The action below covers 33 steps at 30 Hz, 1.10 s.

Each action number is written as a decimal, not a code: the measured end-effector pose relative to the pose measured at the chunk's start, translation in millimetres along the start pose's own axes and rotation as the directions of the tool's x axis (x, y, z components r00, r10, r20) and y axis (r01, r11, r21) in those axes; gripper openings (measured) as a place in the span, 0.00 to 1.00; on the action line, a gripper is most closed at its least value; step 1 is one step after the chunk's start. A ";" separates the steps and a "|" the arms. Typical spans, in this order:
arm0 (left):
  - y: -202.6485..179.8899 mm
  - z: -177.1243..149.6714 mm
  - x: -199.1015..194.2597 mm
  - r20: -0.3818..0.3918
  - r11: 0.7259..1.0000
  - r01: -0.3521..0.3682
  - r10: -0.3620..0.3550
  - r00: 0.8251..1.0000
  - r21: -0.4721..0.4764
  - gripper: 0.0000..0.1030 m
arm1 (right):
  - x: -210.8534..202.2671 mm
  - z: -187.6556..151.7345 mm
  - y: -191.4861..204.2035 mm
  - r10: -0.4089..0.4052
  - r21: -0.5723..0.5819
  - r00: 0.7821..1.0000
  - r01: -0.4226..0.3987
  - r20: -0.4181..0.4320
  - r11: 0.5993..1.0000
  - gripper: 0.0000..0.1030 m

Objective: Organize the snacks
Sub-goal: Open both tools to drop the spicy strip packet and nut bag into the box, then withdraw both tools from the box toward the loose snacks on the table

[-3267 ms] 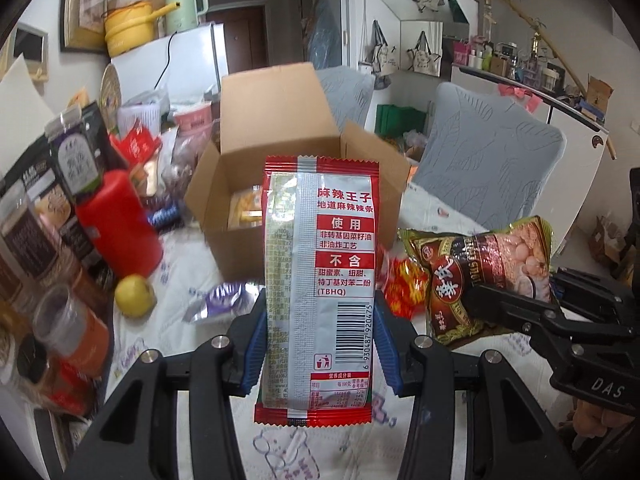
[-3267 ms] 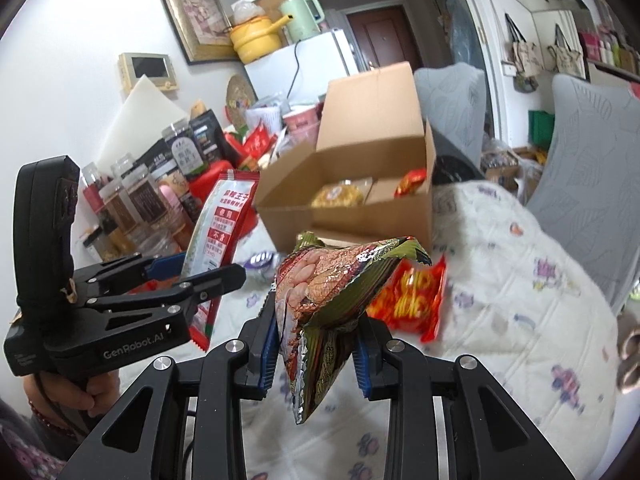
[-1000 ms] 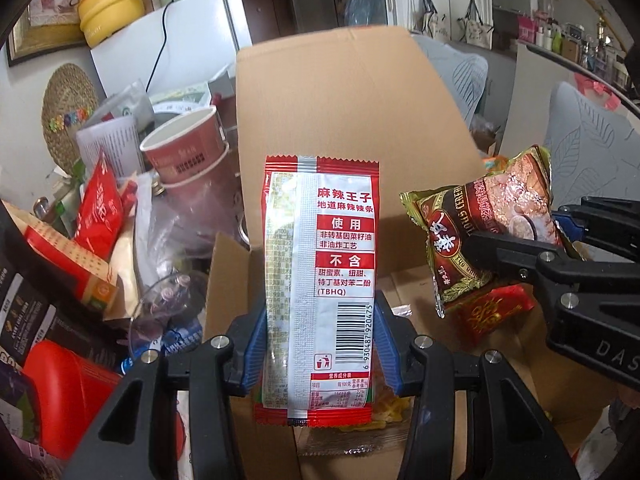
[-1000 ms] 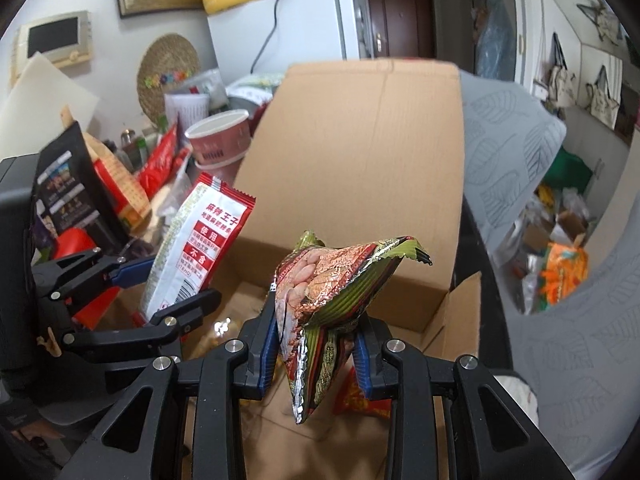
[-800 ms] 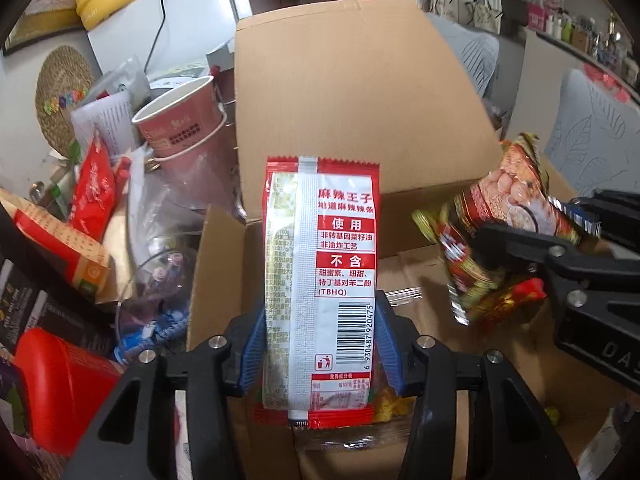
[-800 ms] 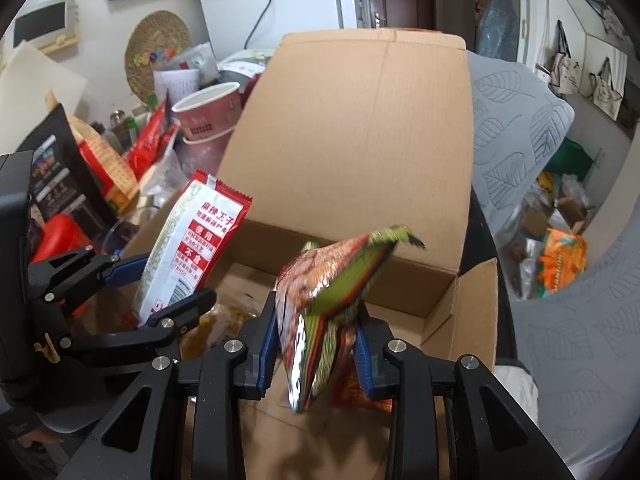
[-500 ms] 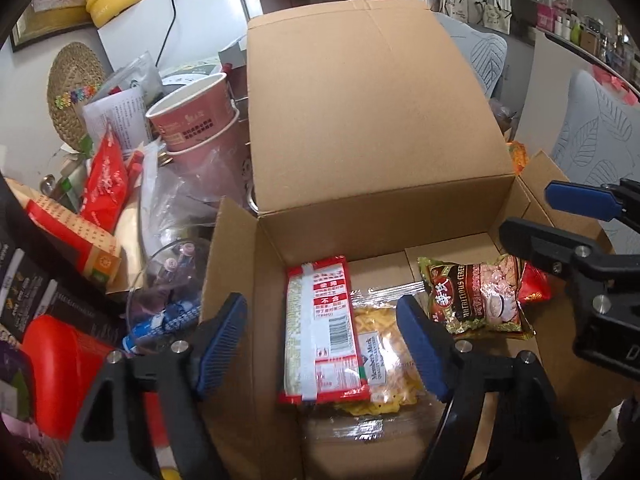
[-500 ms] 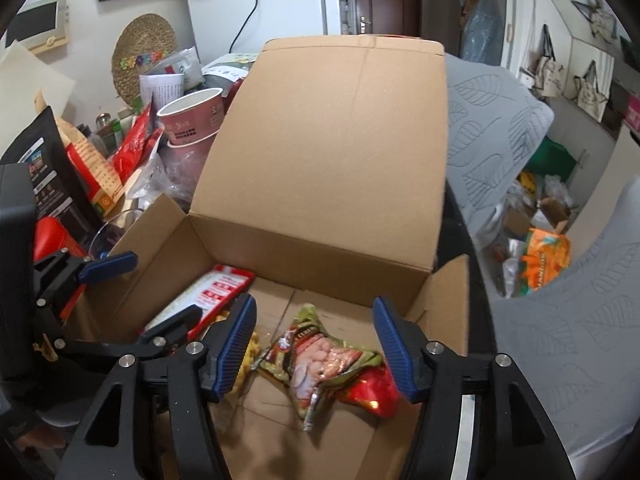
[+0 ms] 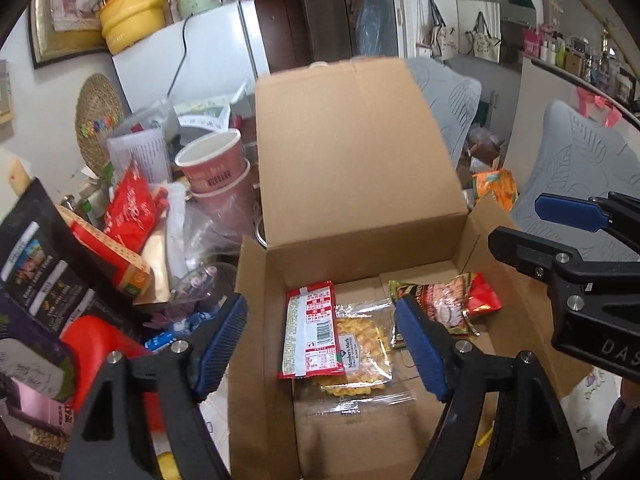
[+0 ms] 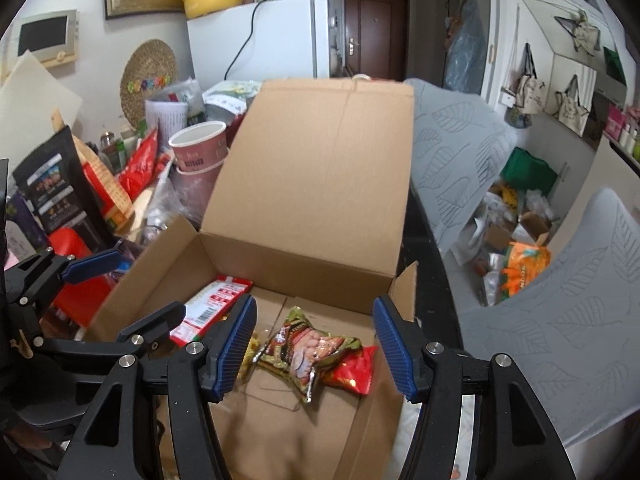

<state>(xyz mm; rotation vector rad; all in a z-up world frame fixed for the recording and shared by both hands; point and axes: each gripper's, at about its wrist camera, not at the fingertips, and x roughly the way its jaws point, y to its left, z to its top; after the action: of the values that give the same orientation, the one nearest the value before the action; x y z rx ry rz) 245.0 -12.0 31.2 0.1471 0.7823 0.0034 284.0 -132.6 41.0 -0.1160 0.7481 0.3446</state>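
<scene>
An open cardboard box (image 9: pixel 360 168) (image 10: pixel 320 184) stands with its lid flap up. Inside lie a red-and-white snack packet (image 9: pixel 310 334) (image 10: pixel 210 310), a clear pack of yellow snacks (image 9: pixel 362 356), a brown snack bag (image 9: pixel 434 308) (image 10: pixel 306 350) and a small red packet (image 9: pixel 482 300) (image 10: pixel 354 370). My left gripper (image 9: pixel 322 346) hangs open above the box's left half, nothing between its blue pads. My right gripper (image 10: pixel 314 344) is open above the brown bag, also empty; it shows at the right of the left wrist view (image 9: pixel 556 224).
Left of the box are stacked pink paper cups (image 9: pixel 218 172), red packets (image 9: pixel 130 208), dark pouches (image 9: pixel 36 264) and a red container (image 9: pixel 100 344). A white fridge (image 10: pixel 260 40) stands behind. Grey leaf-patterned chairs (image 10: pixel 568 320) are at the right, with bags (image 10: pixel 524 264) on the floor.
Both grippers opened and dropped their packets into the box: the red-and-white packet at the left, the brown bag at the right. Both then rose and drew back a little.
</scene>
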 end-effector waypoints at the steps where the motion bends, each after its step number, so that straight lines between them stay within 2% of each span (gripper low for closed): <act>1: 0.1 0.7 -5.3 0.011 1.000 -0.001 0.001 1.000 0.000 0.75 | -5.6 0.2 0.6 -0.003 -0.001 1.000 0.003 0.010 1.000 0.59; 13: 2.4 -0.7 -74.8 0.119 1.000 -0.018 0.019 0.993 -0.010 0.75 | -75.3 -2.8 13.6 -0.013 -0.028 0.992 0.016 0.126 0.999 0.59; 20: -1.6 -8.3 -124.2 0.205 1.000 -0.022 0.020 0.978 0.006 0.75 | -120.7 -12.4 17.0 0.000 -0.034 0.980 0.007 0.197 0.999 0.59; 27: -3.3 -22.7 -157.6 0.241 1.000 -0.008 0.005 0.971 0.011 0.76 | -160.2 -30.8 22.7 0.000 -0.054 0.970 0.013 0.244 0.998 0.62; 33: -2.1 -40.0 -179.5 0.263 1.000 -0.007 0.003 0.965 0.014 0.76 | -186.9 -52.2 28.3 0.046 -0.059 0.965 -0.032 0.257 0.998 0.63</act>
<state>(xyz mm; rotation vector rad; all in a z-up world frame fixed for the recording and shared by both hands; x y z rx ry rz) 89.3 -19.1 128.9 0.1599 0.5160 -0.0174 113.4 -167.3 131.2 -0.1053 0.4832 0.4092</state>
